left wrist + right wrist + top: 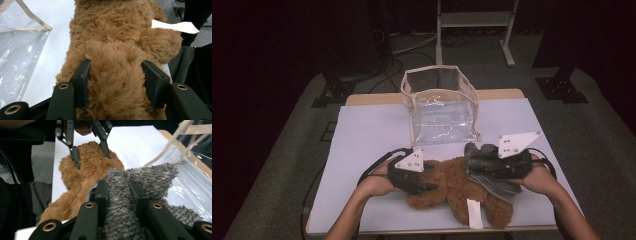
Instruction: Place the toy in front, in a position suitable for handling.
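Brown plush: the teddy bear (457, 192) is lying across the near edge of the table (362, 135), long axis running left to right between your hands. Your left hand-held gripper (424, 181) is clamping one end of the bear, jaws partly closed, pads sinking into the fur. Your right hand-held gripper (472, 167) is pinching a grey plush toy (492, 172), jaws nearly closed, lying over the bear's other end. The clear bag (441, 107) is standing just beyond, mouth up; the right hand is sitting nearer to it.
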The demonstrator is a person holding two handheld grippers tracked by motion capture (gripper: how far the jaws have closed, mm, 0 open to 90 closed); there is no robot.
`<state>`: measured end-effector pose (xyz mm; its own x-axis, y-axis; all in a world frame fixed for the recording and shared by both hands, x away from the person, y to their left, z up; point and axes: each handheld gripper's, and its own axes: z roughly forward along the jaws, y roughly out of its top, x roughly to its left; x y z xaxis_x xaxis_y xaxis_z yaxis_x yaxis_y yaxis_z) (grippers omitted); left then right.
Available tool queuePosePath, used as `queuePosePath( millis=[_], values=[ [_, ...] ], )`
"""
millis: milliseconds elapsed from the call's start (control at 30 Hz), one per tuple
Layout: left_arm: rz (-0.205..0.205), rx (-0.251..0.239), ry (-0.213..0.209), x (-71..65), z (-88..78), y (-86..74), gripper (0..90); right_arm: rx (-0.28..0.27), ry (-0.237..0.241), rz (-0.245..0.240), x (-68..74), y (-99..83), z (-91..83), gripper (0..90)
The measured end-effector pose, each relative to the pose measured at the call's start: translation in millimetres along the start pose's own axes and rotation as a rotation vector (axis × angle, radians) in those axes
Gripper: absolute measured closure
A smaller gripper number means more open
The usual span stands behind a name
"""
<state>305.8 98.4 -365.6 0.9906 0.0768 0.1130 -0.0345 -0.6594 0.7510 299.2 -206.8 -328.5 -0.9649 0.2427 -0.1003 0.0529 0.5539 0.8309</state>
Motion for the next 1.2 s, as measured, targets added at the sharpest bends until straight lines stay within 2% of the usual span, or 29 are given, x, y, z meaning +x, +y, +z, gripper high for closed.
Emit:
queuePosePath(
  millis=[133,267,433,600,667,767,900,1033,1100,1200],
  values=[
    [-0.002,-0.009,0.003,0.2,-2.3,-2.4,45.8,0.029,0.023,0.011,-5.3,-1.7,14.7,71.9],
    [-0.012,-0.020,0.020,1.9,-7.1,-1.3,42.8,0.035,0.034,0.071,-10.6,-19.2,13.4,72.3],
    [-0.014,-0.013,0.042,3.4,-18.6,0.4,39.1,0.025,0.028,0.099,-12.5,-29.6,10.9,72.6],
    [-0.062,-0.013,0.057,9.5,-30.8,-8.2,36.5,0.023,0.016,0.120,-14.1,-34.8,10.8,72.7],
    [-0.080,-0.005,0.053,11.5,-30.8,-12.4,38.0,0.020,0.011,0.129,-15.2,-38.3,9.6,72.7],
    [-0.083,-0.005,0.035,12.5,-24.6,-15.7,42.7,0.015,0.010,0.142,-15.7,-41.6,6.6,72.7],
    [-0.079,-0.010,0.015,11.8,-12.0,-15.4,44.7,0.043,0.001,0.125,-12.8,-38.6,4.3,72.7],
    [-0.057,-0.011,0.003,9.5,-2.6,-9.5,45.4,0.093,-0.011,0.085,-11.7,-31.1,-3.7,72.7],
    [-0.038,-0.001,-0.005,8.6,2.8,-5.1,45.7,0.105,-0.019,0.064,-11.3,-22.8,-9.0,72.7],
    [-0.026,0.001,-0.007,8.0,9.9,2.0,45.7,0.110,0.002,0.020,-5.2,-7.0,-8.9,72.8]
  ],
)
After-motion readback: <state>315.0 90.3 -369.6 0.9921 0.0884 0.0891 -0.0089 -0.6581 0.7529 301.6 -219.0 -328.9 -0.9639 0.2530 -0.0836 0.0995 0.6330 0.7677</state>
